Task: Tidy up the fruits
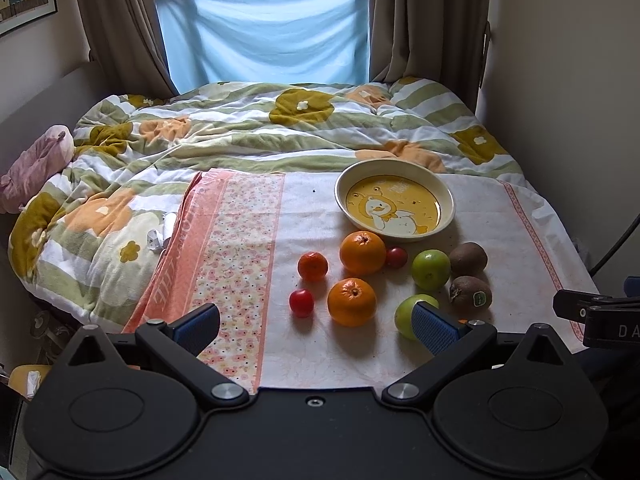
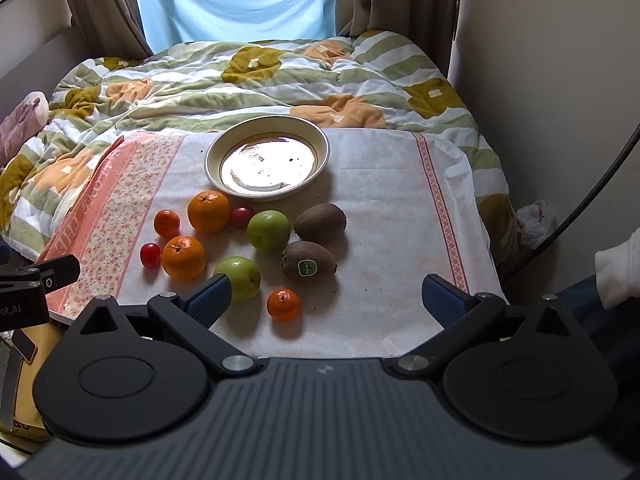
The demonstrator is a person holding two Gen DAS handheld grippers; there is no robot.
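Round small mandarin (image 2: 283, 304) beside smooth apple (image 2: 240, 278).

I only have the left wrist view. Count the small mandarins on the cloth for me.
Observer: Two. A second small mandarin lies at the near edge of the group, just right of the near green apple. Your view misses it.
Operator: Report the right hand-held gripper.
Observer: The right hand-held gripper is open, its fingers wide apart and holding nothing.
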